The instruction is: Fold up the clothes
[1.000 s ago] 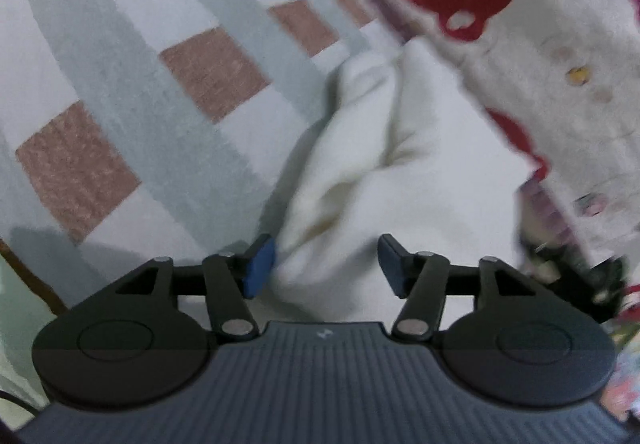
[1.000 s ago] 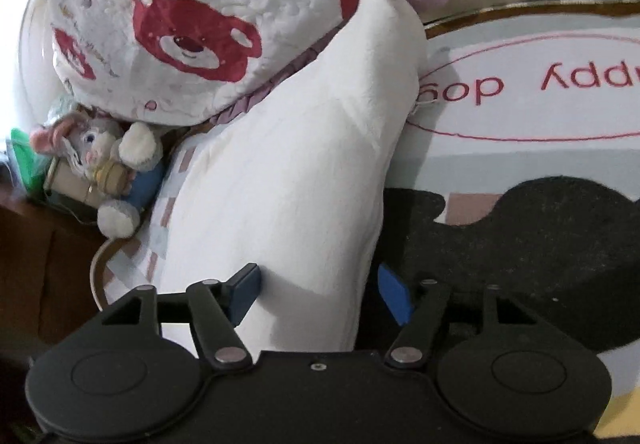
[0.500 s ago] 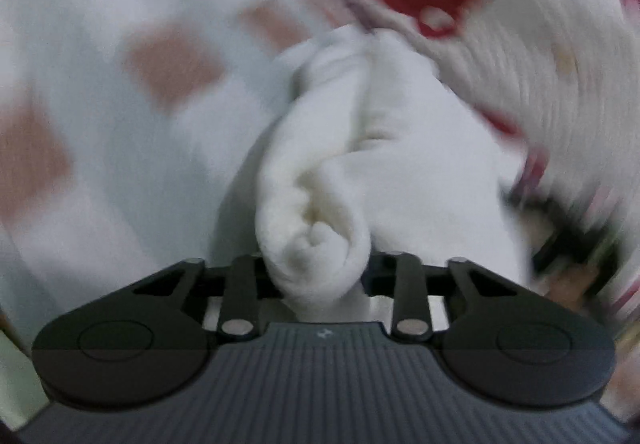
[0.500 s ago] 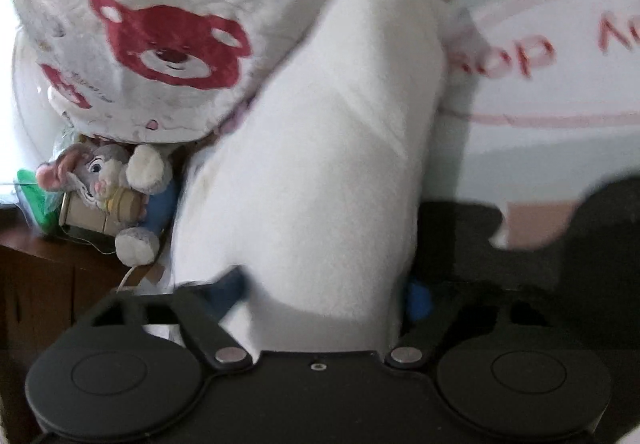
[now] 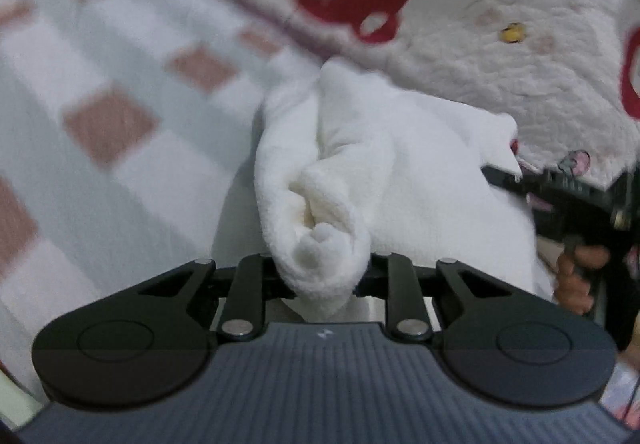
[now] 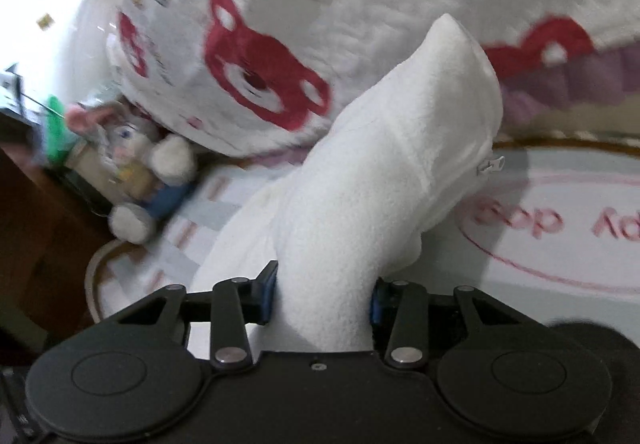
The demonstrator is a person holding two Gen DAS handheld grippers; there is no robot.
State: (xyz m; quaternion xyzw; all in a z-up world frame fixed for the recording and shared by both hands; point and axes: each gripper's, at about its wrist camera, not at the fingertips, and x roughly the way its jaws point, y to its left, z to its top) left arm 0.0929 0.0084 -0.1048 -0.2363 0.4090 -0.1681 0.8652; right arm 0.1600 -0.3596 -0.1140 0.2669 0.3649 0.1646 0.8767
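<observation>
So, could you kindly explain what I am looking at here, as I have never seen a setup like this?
There is no robot: a person holds a two-finger gripper in each hand, and each gripper carries a fisheye camera that looks forward along its fingers. The black shape at the bottom of each picture is the gripper itself. One picture comes from the left gripper, the other from the right gripper. Both are shut on a white fleece garment, bunched between the fingers, with a zipper pull on its edge. It lies on a checked bedsheet, next to a white quilt with red bears and a plush rabbit. In the left view the person's other hand appears at the right edge.
</observation>
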